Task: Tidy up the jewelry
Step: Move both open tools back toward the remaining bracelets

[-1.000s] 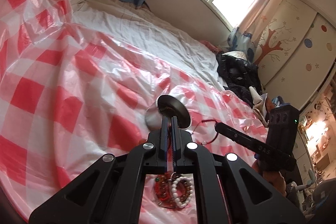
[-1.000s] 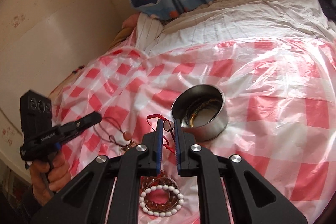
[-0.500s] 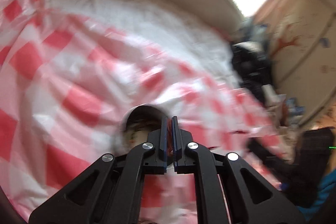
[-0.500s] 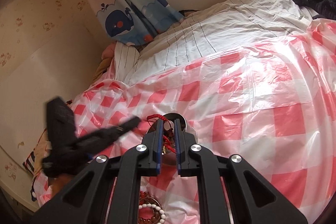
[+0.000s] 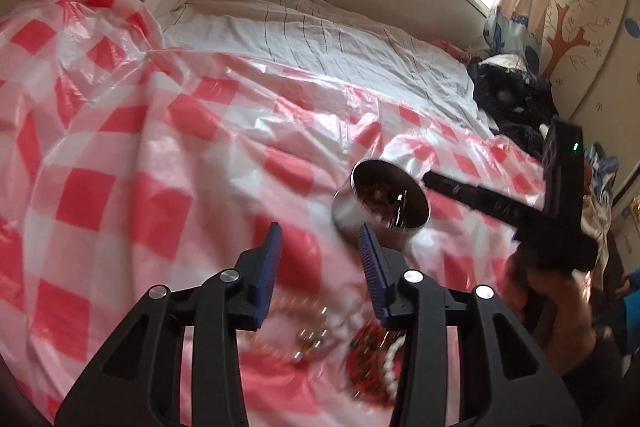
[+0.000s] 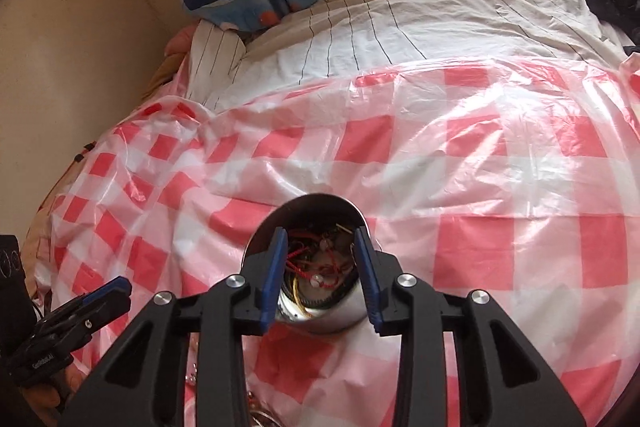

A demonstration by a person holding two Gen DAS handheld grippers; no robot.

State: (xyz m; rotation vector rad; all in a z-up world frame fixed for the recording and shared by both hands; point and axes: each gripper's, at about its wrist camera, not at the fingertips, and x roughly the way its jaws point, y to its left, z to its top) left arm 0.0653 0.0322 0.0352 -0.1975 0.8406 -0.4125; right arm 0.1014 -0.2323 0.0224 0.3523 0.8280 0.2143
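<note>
Tin: a round steel tin (image 6: 316,267) stands upright on the red-checked sheet (image 6: 500,163), mouth open, with red cord, beads and a gold chain tangled inside.
Right tool: the right tool (image 6: 320,267) hovers over the tin's mouth, its jaws just opened to a middling gap; nothing pinched, and the cords lie below, loose in the tin.
Left tool: the left tool (image 5: 320,259) sits just short of the tin (image 5: 382,201) on its near left side; its jaws have just opened too, with bare sheet between them.
Loose jewelry: a red bracelet (image 5: 366,363) with white beads and a thin beaded chain (image 5: 308,335) lie on the sheet nearer than the tin, under the left tool; blurred.
Open room: beyond the tin and to both sides, the sheet is wide and bare.
Edges: far past the tin the sheet ends on a white striped bedcover (image 6: 400,39); dark clothes (image 5: 512,107) are piled at the bed's far right edge.
</note>
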